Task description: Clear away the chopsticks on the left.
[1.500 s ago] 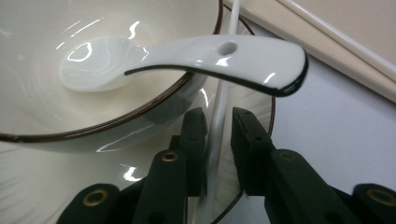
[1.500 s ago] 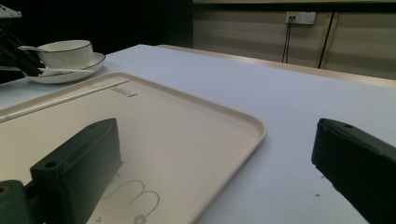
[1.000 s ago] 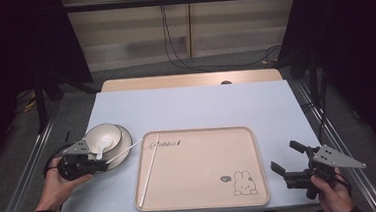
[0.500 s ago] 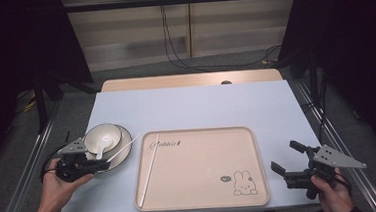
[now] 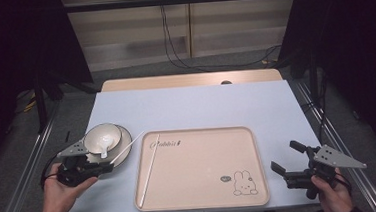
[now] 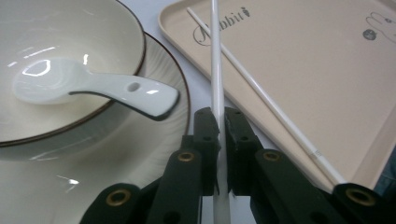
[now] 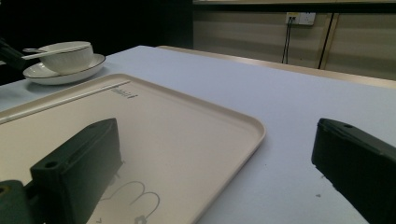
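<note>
Left gripper (image 5: 102, 167) has slid slightly toward lower left of the high view versus the earlier frames, pulling back from the bowl (image 5: 102, 138) and plate (image 5: 121, 151); a white chopstick (image 5: 128, 146) now runs from its jaws up-right to the tray's (image 5: 261, 181) top-left corner; second chopstick (image 5: 147, 171) lies along the tray's left side; right gripper (image 5: 293, 165) unchanged at lower right, jaws spread, holding nothing, just off the tray's right edge.

Left gripper view: left gripper (image 6: 221, 119) jaws pressed together on the chopstick (image 6: 215, 60), which rises up centre frame; other chopstick (image 6: 261, 93) rests in the tray (image 6: 322, 28), upper right; spoon (image 6: 93, 86) sits in the bowl (image 6: 56, 28) upper left, bowl on the plate (image 6: 154, 135); my read: one stick placed, second one grasped and lifted clear of the plate, next goes beside the first.

Right gripper view: right gripper (image 7: 215, 163) wide open over the tray's (image 7: 196, 135) near corner; bowl (image 7: 67, 56) and plate (image 7: 70, 72) far upper left; idle.
</note>
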The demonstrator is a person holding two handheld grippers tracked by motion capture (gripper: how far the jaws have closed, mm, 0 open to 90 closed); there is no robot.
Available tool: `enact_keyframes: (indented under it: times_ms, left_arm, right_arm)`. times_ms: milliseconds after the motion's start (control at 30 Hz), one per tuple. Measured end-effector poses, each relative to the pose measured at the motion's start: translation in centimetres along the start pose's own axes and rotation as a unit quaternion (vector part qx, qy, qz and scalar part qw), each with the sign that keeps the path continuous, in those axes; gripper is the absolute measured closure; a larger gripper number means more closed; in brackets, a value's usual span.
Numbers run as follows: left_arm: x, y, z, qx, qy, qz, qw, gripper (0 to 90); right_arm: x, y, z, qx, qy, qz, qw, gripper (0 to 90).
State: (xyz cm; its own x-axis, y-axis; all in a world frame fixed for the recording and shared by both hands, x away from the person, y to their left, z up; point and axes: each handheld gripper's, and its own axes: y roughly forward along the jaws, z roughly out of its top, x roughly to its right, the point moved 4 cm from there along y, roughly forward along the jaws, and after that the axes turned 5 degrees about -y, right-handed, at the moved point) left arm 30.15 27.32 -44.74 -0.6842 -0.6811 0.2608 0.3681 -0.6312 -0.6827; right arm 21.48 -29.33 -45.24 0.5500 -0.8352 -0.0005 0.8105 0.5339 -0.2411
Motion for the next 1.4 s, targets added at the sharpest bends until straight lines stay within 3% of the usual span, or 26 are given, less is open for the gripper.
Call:
enact_keyframes:
  times_ms: [167, 267, 367, 433, 667, 800, 867, 900, 1067, 1267, 1400]
  left_arm:
    - [1.1, 0.1, -0.2, 0.007, -0.032, 0.011, 0.9994, 84.8]
    - [1.8, 0.1, -0.4, 0.011, -0.038, 0.014, 0.9991, 84.8]
    - [2.5, -0.1, -0.6, 0.018, -0.060, 0.026, 0.9977, 84.8]
    - [2.9, -0.3, -0.6, 0.020, -0.062, 0.031, 0.9974, 84.8]
    - [5.4, -0.7, -0.5, 0.049, -0.097, 0.056, 0.9925, 84.8]
    - [6.9, -0.6, -0.2, 0.060, -0.115, 0.049, 0.9902, 84.7]
    - [7.6, -0.2, 0.2, 0.066, -0.128, 0.058, 0.9879, 84.7]
    - [7.7, 0.0, 0.3, 0.064, -0.129, 0.059, 0.9879, 84.7]
    - [7.4, 1.6, 0.6, 0.061, -0.157, 0.071, 0.9833, 84.7]
    - [7.8, 3.9, 0.9, 0.052, -0.154, 0.066, 0.9844, 84.6]
    - [8.3, 5.5, 1.3, 0.041, -0.169, 0.073, 0.9821, 84.7]
  right_arm:
    - [0.0, 0.0, 0.0, -0.001, -0.003, 0.001, 1.0000, 0.9]
    - [0.0, 0.0, 0.0, 0.000, -0.004, 0.000, 1.0000, 0.9]
    - [0.0, 0.0, 0.0, 0.000, -0.004, 0.002, 1.0000, 0.9]
    - [0.0, 0.0, 0.0, 0.000, -0.004, 0.002, 1.0000, 0.9]
    - [0.1, 0.1, 0.0, -0.001, -0.011, 0.002, 0.9999, 0.9]
    - [0.0, 0.1, 0.0, -0.001, -0.008, 0.005, 1.0000, 0.9]
    - [0.0, 0.1, 0.0, 0.000, -0.008, 0.005, 1.0000, 1.0]
    - [0.0, 0.1, 0.0, 0.000, -0.008, 0.005, 1.0000, 1.0]
    - [0.0, 0.1, 0.0, -0.003, -0.005, 0.009, 0.9999, 1.0]
    - [0.0, 0.1, 0.0, -0.003, -0.005, 0.008, 1.0000, 1.0]
    - [0.0, 0.1, 0.0, -0.001, -0.006, 0.006, 1.0000, 1.0]
